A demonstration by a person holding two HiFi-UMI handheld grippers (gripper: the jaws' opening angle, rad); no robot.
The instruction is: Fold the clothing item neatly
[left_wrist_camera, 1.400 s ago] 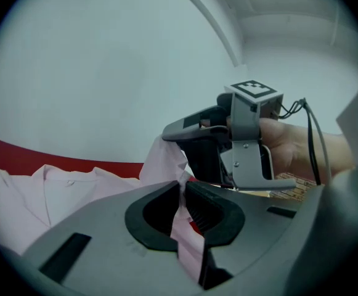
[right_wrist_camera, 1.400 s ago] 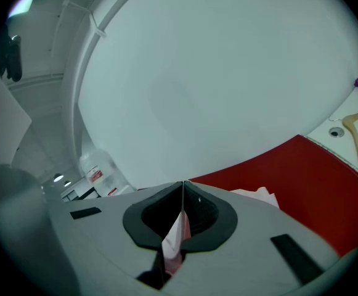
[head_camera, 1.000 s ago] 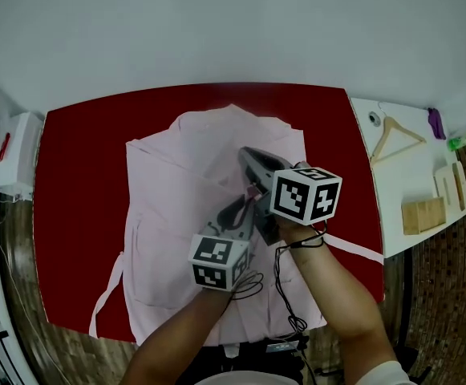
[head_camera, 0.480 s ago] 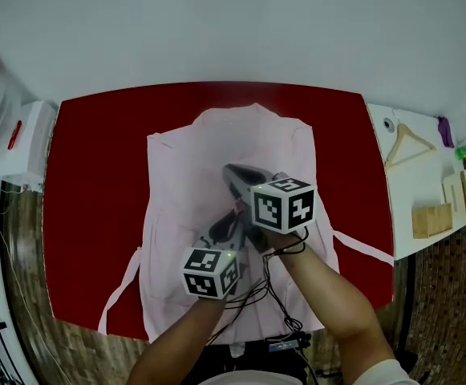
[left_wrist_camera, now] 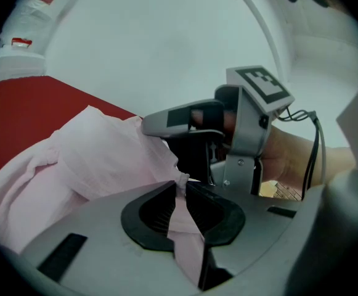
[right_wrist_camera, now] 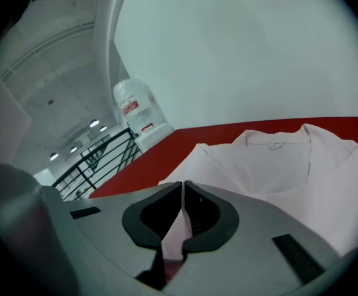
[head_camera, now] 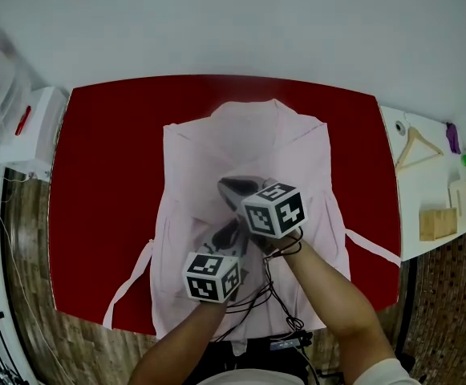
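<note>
A pale pink garment [head_camera: 249, 143] lies spread on the red table [head_camera: 104, 159], collar at the far side and two ties trailing off the near corners. Both grippers are over its middle, close together. My left gripper [head_camera: 233, 231] is shut on a pinch of the pink fabric [left_wrist_camera: 180, 190], which bunches up ahead of the jaws. My right gripper [head_camera: 227, 188] is just beyond it and also shut on a thin fold of the fabric [right_wrist_camera: 180, 217]. The right gripper view looks out at the collar [right_wrist_camera: 277, 143]. In the left gripper view the right gripper [left_wrist_camera: 185, 119] stands directly ahead.
A white side table [head_camera: 425, 183] at the right holds a wooden hanger [head_camera: 419, 144] and wooden blocks [head_camera: 435, 223]. A white cabinet [head_camera: 32, 131] stands at the left. The ties [head_camera: 132, 279] hang over the table's near edge. Cables [head_camera: 277, 295] trail from the grippers.
Both grippers have drawn back towards the near edge and sunk lower, still pinching the pink fabric. The fabric under them has come along.
</note>
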